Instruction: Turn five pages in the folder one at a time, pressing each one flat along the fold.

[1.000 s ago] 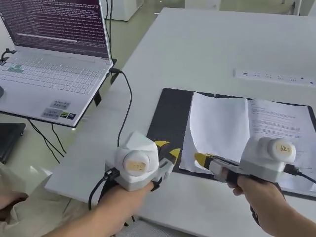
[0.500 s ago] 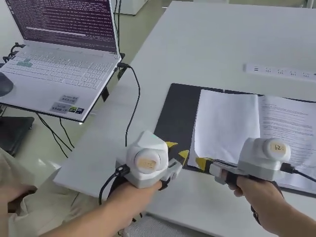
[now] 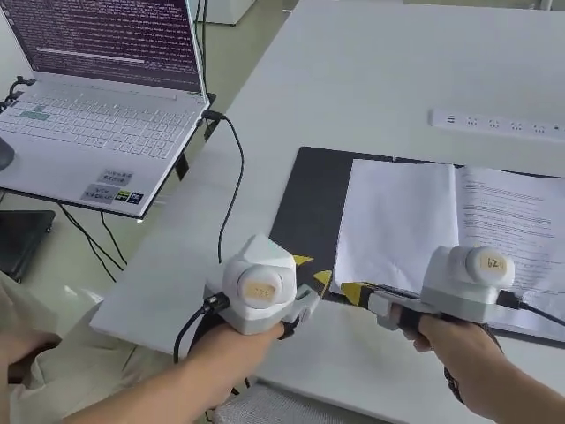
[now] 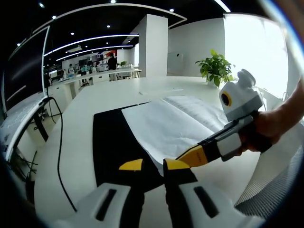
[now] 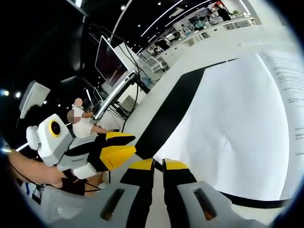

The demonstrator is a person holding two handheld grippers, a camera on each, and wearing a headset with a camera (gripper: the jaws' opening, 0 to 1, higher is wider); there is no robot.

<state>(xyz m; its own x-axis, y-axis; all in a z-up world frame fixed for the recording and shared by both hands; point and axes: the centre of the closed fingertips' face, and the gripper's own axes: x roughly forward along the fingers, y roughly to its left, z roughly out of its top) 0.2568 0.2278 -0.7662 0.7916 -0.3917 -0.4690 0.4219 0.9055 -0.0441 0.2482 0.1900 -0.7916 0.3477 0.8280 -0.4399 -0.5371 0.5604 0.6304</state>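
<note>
White right claw [image 3: 353,292], label [image 3: 494,262] "62"

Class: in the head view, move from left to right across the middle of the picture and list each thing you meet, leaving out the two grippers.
laptop → black cable → black folder cover → blank page → printed page

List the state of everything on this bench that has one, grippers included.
folder: open, lying flat
turned page: blank side up, on the left half
printed page: text side up, on the right
laptop: lid open, screen lit
left gripper: jaws slightly apart, holding nothing
right gripper: jaws shut, by the turned page's near corner
</note>
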